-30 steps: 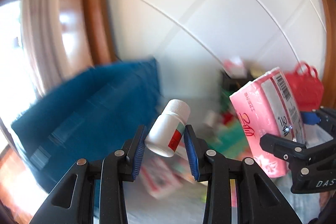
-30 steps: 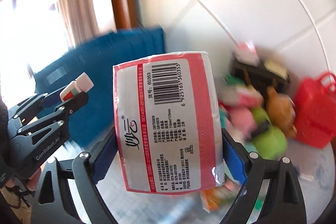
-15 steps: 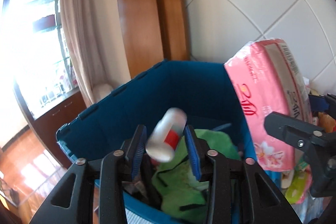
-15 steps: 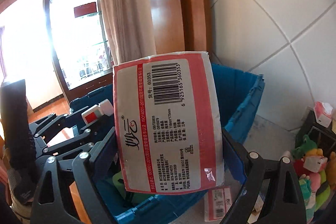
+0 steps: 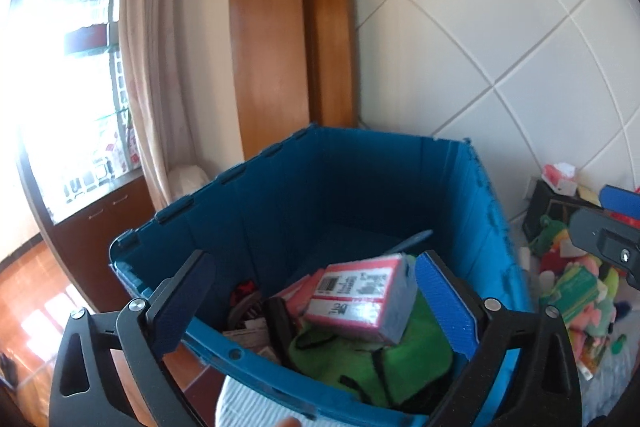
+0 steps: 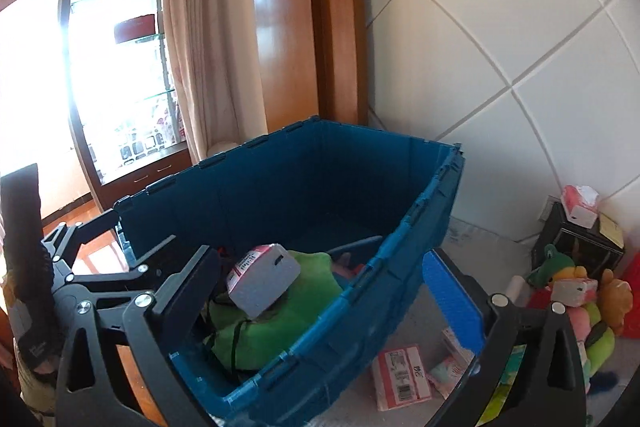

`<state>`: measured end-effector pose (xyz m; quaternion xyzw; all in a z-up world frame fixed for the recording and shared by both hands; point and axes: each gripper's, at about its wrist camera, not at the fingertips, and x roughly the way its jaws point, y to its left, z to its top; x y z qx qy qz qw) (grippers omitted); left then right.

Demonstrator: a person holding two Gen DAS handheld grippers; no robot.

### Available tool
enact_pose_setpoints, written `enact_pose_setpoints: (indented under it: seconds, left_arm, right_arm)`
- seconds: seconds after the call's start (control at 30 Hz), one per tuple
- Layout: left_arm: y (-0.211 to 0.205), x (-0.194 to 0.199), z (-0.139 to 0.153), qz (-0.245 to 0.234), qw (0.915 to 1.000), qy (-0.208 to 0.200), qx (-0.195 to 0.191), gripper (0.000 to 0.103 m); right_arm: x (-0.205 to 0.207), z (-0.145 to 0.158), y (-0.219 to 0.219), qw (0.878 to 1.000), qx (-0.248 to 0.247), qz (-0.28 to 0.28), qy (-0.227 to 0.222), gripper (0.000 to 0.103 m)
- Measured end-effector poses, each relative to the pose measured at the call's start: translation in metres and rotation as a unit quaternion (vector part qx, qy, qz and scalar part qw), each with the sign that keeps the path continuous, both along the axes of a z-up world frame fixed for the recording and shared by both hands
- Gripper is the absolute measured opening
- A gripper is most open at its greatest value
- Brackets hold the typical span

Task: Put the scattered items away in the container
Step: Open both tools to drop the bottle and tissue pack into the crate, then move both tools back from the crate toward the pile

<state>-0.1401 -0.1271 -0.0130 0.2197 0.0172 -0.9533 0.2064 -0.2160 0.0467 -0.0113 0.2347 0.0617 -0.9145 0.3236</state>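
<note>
The blue crate (image 5: 488, 211) stands by the tiled wall; it also shows in the right wrist view (image 6: 400, 227). The pink tissue pack (image 5: 360, 297) lies inside it on a green cloth bag (image 5: 360, 363), also seen from the right wrist (image 6: 262, 277). My left gripper (image 5: 316, 303) is open and empty above the crate's near rim. My right gripper (image 6: 320, 307) is open and empty over the crate's right wall. The white pill bottle is not visible.
Scattered plush toys (image 6: 576, 303), a small pink tissue pack (image 6: 400, 371) and other packets lie on the surface right of the crate. A black box (image 6: 580, 239) stands against the wall. A curtain and wooden door frame are behind the crate.
Both grippers opened. The pill bottle left the left gripper and the pink tissue pack left the right gripper; the pack now lies in the crate.
</note>
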Motion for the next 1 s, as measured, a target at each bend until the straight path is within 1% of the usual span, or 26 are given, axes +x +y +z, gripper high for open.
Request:
enact_pose_setpoints:
  seconds: [0.07,0.13,0.27,0.33,0.37,0.5,0.57,0.67,0.8,0.9,1.0]
  left_arm:
    - [0.024,0.003,0.004,-0.027,0.9996,0.004,-0.001,0.102]
    - [0.047,0.007,0.005,-0.052,0.9986,0.001,0.005,0.102]
    - [0.095,0.019,0.001,-0.105,0.9937,-0.004,0.038,0.102]
    - [0.119,0.025,-0.004,-0.118,0.9917,-0.021,0.047,0.102]
    - [0.130,0.028,-0.007,-0.119,0.9914,-0.030,0.046,0.102]
    - [0.165,0.043,-0.014,-0.131,0.9890,-0.055,0.040,0.102]
    - [0.177,0.055,-0.014,-0.139,0.9879,-0.057,0.038,0.102]
    - [0.187,0.073,-0.010,-0.152,0.9864,-0.055,0.029,0.102]
    - [0.191,0.091,-0.008,-0.167,0.9846,-0.048,0.019,0.102]
    - [0.186,0.101,-0.007,-0.166,0.9851,-0.043,0.011,0.102]
    - [0.178,0.110,-0.006,-0.169,0.9846,-0.041,0.014,0.102]
  right_arm:
    - [0.013,0.005,0.021,1.000,0.003,-0.023,0.007,0.103]
    - [0.027,0.007,0.057,0.999,0.008,-0.051,0.012,0.103]
    - [0.057,0.005,0.127,0.994,0.015,-0.108,0.008,0.103]
    - [0.073,-0.001,0.161,0.991,0.012,-0.133,-0.007,0.103]
    - [0.079,-0.005,0.174,0.989,0.013,-0.144,-0.016,0.103]
    - [0.100,-0.027,0.210,0.982,0.027,-0.182,-0.053,0.103]
    - [0.112,-0.035,0.226,0.978,0.025,-0.195,-0.074,0.103]
    - [0.131,-0.038,0.233,0.976,0.020,-0.204,-0.079,0.103]
    - [0.149,-0.036,0.231,0.974,0.020,-0.215,-0.075,0.103]
    - [0.157,-0.038,0.228,0.972,0.018,-0.220,-0.077,0.103]
    - [0.164,-0.039,0.222,0.971,0.018,-0.225,-0.080,0.103]
